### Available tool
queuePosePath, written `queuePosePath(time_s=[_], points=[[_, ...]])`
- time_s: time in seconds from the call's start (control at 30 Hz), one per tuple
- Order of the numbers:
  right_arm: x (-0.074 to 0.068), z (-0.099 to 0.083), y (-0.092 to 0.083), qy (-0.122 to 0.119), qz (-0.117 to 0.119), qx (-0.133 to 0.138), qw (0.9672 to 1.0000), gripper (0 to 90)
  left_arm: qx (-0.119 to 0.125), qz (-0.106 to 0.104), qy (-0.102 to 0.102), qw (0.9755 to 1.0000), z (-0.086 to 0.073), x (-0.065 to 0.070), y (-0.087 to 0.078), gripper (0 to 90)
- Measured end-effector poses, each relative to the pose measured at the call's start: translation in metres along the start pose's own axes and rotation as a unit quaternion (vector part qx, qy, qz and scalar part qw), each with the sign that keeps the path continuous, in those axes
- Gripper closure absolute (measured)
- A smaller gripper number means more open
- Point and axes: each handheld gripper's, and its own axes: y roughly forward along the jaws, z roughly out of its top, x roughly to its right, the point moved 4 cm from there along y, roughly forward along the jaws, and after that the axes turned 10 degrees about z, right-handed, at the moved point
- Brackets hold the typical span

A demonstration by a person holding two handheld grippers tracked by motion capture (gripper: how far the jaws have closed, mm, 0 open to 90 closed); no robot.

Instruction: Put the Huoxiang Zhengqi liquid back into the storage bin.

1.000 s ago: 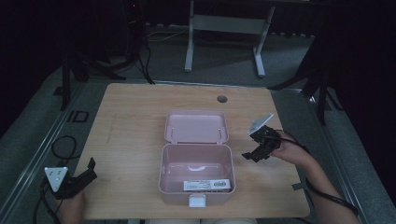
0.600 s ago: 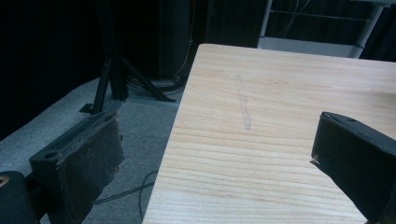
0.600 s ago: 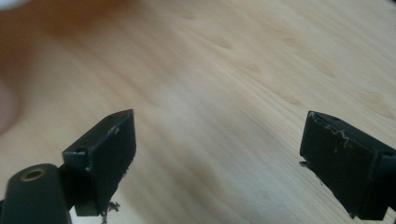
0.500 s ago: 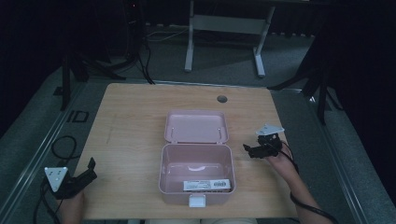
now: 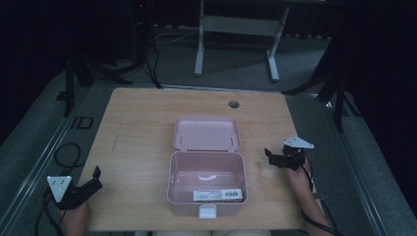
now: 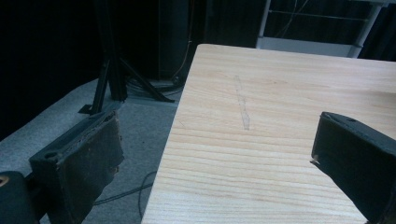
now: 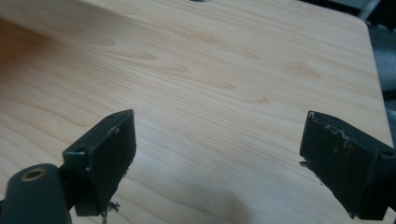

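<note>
Item: pink plastic lunch box point(image 5: 206, 184), lid point(image 5: 207, 133) swung open; I judge it light, rigid, slick-walled. I would grip a side wall rim. My left gripper point(image 5: 93, 178) and right gripper point(image 5: 268, 155) both gape, empty.

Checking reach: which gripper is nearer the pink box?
The right gripper, just off the box's right side; the left gripper sits far off at the table's near-left edge.

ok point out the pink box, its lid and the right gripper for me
pink box point(image 5: 206, 201), high view, on its front wall beside the white label
lid point(image 5: 206, 133), high view, middle of the open lid's inner face
right gripper point(image 5: 269, 156), high view, midway between its open fingertips
</note>
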Motion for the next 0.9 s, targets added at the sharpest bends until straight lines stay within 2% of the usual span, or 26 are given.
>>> queuePosePath(time_s=[0.1,0.2,0.33,0.4,0.57,0.63,0.9], points=[[0.006,-0.005,-0.004,0.01,-0.012,-0.001,0.9999,10.6,0.0,0.0,0.0,1.0,0.0,0.0,0.0,2.1],[0.012,-0.01,-0.011,0.021,-0.019,0.009,0.9996,10.5,0.0,0.001,0.0,1.0,0.0,0.0,0.0,2.1],[0.022,-0.016,-0.02,0.055,-0.017,0.033,0.9978,10.6,0.001,0.002,0.001,1.0,0.0,0.0,0.0,2.1],[0.025,-0.019,-0.023,0.054,-0.029,0.032,0.9976,10.6,0.001,0.002,0.001,1.0,0.0,0.0,0.0,2.1],[0.034,-0.026,-0.033,0.072,-0.034,0.045,0.9958,10.6,0.001,0.002,0.0,1.0,0.0,0.0,0.0,2.1],[0.036,-0.028,-0.036,0.075,-0.036,0.041,0.9957,10.6,0.0,0.002,0.0,1.0,0.0,0.001,0.001,2.1],[0.032,-0.041,-0.048,0.082,-0.04,0.047,0.9947,10.6,0.001,0.002,0.0,1.0,0.0,0.001,0.001,2.1]])
